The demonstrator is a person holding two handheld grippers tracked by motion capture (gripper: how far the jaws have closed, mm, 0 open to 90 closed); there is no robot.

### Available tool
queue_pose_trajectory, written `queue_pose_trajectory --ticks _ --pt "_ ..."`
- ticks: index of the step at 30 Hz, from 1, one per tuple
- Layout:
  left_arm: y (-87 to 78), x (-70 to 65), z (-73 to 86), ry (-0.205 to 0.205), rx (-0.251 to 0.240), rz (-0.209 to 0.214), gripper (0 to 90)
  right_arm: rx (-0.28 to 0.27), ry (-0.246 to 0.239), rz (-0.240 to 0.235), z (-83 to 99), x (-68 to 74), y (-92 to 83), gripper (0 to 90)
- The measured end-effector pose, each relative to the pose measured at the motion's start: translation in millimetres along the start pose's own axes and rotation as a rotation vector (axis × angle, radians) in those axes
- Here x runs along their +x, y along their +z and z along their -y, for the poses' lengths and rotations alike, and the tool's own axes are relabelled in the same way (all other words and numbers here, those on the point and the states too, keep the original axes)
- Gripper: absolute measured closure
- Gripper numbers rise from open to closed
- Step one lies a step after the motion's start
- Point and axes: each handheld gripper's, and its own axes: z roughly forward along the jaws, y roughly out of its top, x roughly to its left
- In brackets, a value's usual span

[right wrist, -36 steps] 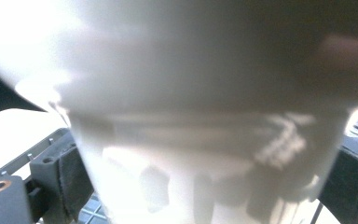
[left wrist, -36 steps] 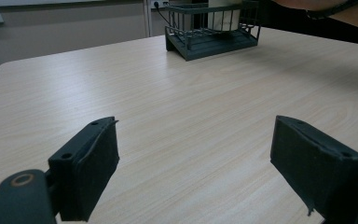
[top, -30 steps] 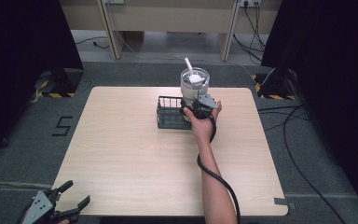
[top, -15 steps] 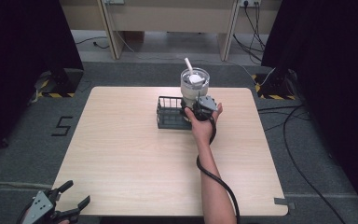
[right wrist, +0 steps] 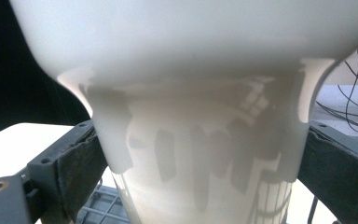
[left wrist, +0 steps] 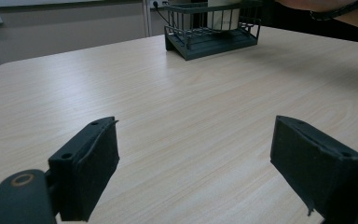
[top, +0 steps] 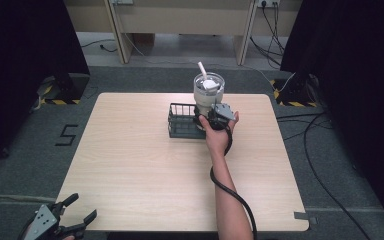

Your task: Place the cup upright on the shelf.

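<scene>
While the black wire basket (top: 184, 121) sits toward the far middle of the worktop (top: 130, 165), a white cup (top: 208, 95) stands in the basket's right end, with a pale stick-like handle (top: 201, 68) leaning out of its mouth (what the handle belongs to I cannot tell). Just beside the basket's right end is the right gripper (top: 211, 116), held by a hand whose forearm reaches across the worktop from the near edge, a black cable looping along it. In the right gripper view the cup (right wrist: 200, 140) is glossy and white, narrower in its lower body and flaring to a wider upper part, and it carries reflections of the basket's bars. The fingers (right wrist: 81, 168) stand on either side of the narrow part; they have just been opening, and the left pad seems barely clear of the cup wall. Well away from the basket, off the worktop's near left corner, the left gripper (top: 75, 220) hangs with its fingers (left wrist: 91, 170) wide apart and nothing between them.
</scene>
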Motion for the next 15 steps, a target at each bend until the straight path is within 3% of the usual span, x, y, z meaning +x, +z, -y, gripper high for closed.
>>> queue_pose_trajectory --ticks 15 --pt "0.3 -0.6 -0.4 0.004 0.0 0.002 14.6 0.031 -0.047 0.014 0.0 -2.1 -14.8 6.2"
